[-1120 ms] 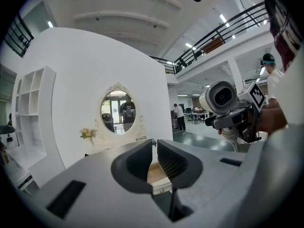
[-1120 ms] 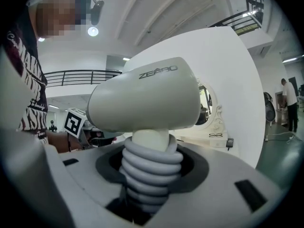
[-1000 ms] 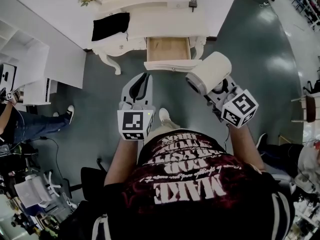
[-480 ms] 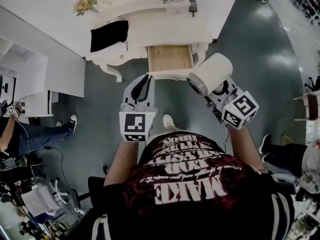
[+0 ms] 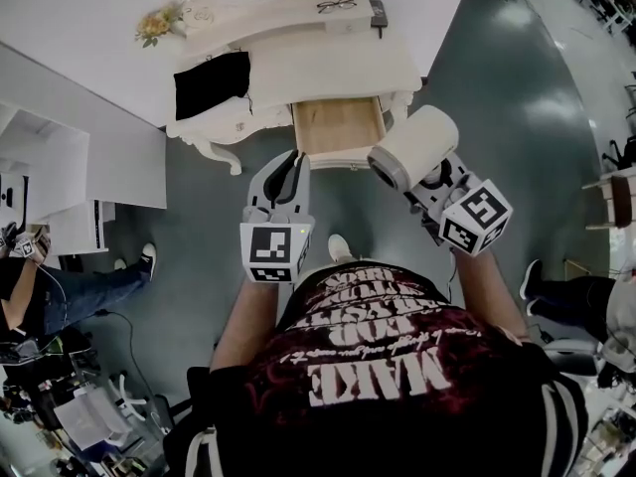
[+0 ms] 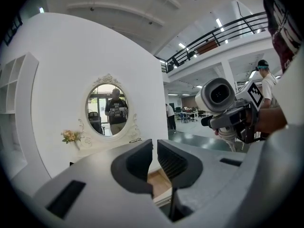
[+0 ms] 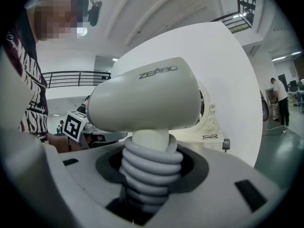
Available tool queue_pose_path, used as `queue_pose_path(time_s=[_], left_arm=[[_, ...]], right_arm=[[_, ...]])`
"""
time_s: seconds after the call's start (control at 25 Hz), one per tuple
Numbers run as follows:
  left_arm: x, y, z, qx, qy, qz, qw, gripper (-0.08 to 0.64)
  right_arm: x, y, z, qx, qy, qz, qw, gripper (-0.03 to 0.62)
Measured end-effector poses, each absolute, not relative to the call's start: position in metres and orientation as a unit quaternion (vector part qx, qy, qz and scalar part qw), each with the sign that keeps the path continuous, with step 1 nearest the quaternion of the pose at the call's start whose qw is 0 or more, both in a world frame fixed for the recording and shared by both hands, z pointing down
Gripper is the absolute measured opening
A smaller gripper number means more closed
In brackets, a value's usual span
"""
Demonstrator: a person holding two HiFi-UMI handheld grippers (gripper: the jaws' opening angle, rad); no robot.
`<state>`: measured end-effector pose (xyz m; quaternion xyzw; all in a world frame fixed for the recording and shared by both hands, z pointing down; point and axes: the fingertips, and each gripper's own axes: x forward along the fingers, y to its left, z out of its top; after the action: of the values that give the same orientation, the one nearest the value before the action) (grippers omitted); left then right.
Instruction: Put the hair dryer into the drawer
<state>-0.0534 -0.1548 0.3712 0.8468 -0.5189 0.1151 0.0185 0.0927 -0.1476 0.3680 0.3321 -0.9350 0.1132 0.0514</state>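
Fingers (image 7: 192,172) of the right gripper (image 7: 151,165) are clenched on the cord-wrapped handle of the hair dryer (image 7: 142,99), carrying its barrel above them and clear of the person's body. At nine o'clock of it, the left gripper (image 6: 155,161) has its fingers (image 6: 135,167) pressed together on nothing, probably kept spare for the drawer front. Farther off, at twelve o'clock, the drawer (image 5: 338,127) stands pulled out under the worktop (image 5: 328,63), ready to take the dryer.

Closes on the drawer (image 5: 338,125) — brings the hair dryer (image 5: 415,145), in the right gripper (image 5: 434,180), beside its front right corner, and the left gripper (image 5: 289,157) up to its front edge.
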Motion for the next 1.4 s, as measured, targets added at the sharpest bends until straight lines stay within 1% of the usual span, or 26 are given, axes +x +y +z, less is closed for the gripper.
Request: queue_pose_path(time_s=[0.32, 0.64, 1.12, 1.4], left_arm=[[-0.065, -0.176, 0.357, 0.862, -0.496, 0.104, -0.007, 0.037], [-0.073, -0.191, 0.358, 0.872, -0.482, 0.086, 0.001, 0.037], [-0.068, -0.211, 0.372, 0.875, -0.477, 0.085, 0.017, 0.037], [-0.076, -0.253, 0.363, 0.862, -0.5, 0.087, 0.009, 0.037]], right_arm=[[0.072, -0.165, 0.359, 0.347, -0.93, 0.115, 0.05, 0.198], [0.059, -0.169, 0.356, 0.354, -0.927, 0.1, 0.079, 0.198], [0.065, -0.189, 0.367, 0.362, -0.922, 0.117, 0.073, 0.198], [0.061, -0.24, 0.362, 0.338, -0.931, 0.119, 0.064, 0.198]])
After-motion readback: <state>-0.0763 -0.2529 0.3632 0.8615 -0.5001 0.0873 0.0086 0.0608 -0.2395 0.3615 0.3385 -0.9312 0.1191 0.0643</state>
